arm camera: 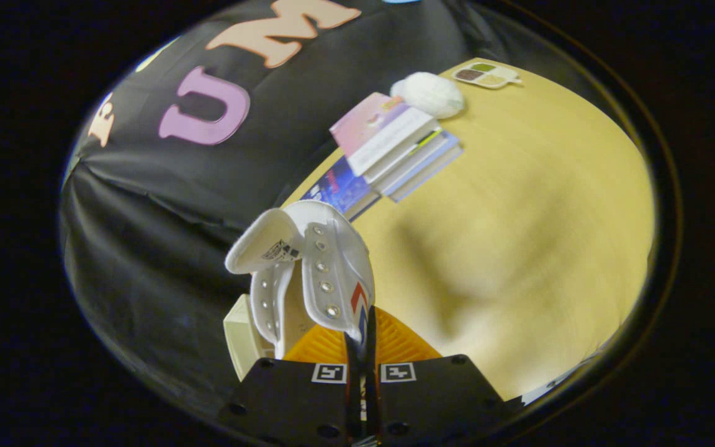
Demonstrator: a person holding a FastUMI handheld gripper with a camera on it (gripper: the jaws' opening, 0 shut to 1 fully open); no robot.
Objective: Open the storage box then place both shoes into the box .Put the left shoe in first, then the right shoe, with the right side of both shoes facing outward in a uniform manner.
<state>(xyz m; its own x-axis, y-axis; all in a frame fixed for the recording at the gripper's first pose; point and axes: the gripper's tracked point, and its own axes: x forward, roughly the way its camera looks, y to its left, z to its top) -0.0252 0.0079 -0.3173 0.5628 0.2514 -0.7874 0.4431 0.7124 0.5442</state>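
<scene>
A white canvas shoe [308,267] with metal eyelets and a red and blue mark on its side hangs lifted above the yellow table [519,236], tilted, its tongue flopped forward. My gripper [360,338] is shut on the shoe's side wall next to the eyelet row, both fingers nearly touching with the thin fabric pinched between them. The shoe's pale rubber sole [242,338] shows beside the fingers. The scene is rotated in this view and slightly blurred.
Beyond the shoe a stack of books [388,152] lies at the table's edge by the black cloth wall. A white fluffy ball [429,93] rests past the books, and a small palette-like tray [486,74] lies farther off.
</scene>
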